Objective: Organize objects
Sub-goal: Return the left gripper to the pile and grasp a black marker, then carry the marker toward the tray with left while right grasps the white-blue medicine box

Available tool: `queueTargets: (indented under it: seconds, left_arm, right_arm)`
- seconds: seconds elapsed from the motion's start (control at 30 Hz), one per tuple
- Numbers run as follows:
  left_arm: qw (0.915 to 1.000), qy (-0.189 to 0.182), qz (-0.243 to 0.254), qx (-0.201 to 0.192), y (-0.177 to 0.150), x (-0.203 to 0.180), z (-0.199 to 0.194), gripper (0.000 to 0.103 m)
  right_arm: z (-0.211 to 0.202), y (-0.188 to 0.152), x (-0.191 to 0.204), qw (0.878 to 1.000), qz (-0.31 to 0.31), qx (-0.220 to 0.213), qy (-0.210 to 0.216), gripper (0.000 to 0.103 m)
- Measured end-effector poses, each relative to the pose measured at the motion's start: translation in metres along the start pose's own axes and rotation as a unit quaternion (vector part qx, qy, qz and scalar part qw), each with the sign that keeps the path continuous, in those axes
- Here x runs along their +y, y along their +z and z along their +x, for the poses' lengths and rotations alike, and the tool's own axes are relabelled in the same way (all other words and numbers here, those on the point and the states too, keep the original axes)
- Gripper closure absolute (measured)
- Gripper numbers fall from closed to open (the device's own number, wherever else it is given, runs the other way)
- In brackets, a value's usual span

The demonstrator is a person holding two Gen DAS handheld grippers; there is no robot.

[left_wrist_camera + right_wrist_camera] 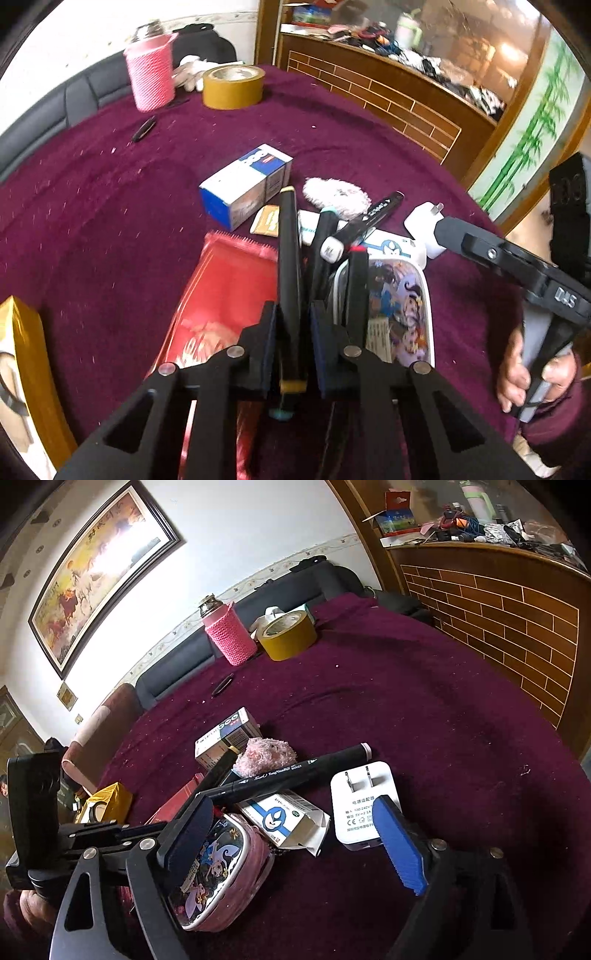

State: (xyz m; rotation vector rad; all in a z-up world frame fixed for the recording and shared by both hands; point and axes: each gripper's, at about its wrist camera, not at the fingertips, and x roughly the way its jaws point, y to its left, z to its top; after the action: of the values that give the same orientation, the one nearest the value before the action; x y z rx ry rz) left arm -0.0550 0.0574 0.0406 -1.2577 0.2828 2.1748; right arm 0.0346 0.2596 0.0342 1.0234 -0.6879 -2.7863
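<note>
My left gripper (pixel 291 317) is shut on a black marker with yellow bands (pixel 289 251), which points away over a red box (pixel 229 288). Beside it a cartoon pencil case (pixel 395 306) holds two more black markers, one teal-capped (pixel 325 240) and one red-tipped (pixel 356 280). A fourth marker with a white cap (pixel 365 221) lies across the pile. My right gripper (pixel 295 834) stands open: its left finger is over the pencil case (pixel 210 871), its blue pad by a white charger (pixel 364 801), and a small blue-and-white carton (pixel 284 816) lies between them, untouched.
On the purple cloth (pixel 369 122) lie a blue-and-white box (pixel 243 184), a pink fluffy thing (pixel 336 195), a tape roll (pixel 232 86), a pink-sleeved bottle (pixel 149 70) and a black clip (pixel 144 127). A gold box (pixel 22 350) stands at the left edge. A brick-patterned counter (pixel 498 620) borders the right.
</note>
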Motion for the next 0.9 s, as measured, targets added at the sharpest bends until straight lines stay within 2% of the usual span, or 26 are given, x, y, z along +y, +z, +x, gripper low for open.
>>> queueTargets:
  seconds: [0.17,0.27,0.4,0.63,0.9]
  left_arm:
    - [0.9988,0.037,0.03,0.014,0.018,-0.012,0.015,0.081]
    - [0.998,0.043,0.039,0.024,0.025,-0.016,0.025,0.078]
    - [0.999,0.026,0.028,0.021,0.028,-0.016,0.028,0.088]
    - [0.9991,0.016,-0.005,-0.038,0.017,-0.008,-0.006,0.088]
    - [0.9917,0.014,-0.042,-0.121,-0.034,0.006,-0.086,0.087]
  right_arm:
    - [0.001,0.001,0.001,1.0,0.0,0.0,0.001,0.012]
    - [0.001,0.0,0.001,1.0,0.0,0.0,0.002,0.011]
    - [0.001,-0.001,0.001,1.0,-0.001,0.0,0.004,0.01]
    - [0.002,-0.001,0.004,1.0,-0.008,-0.001,-0.002,0.01]
    - [0.003,-0.003,0.007,1.0,-0.018,0.0,-0.014,0.009]
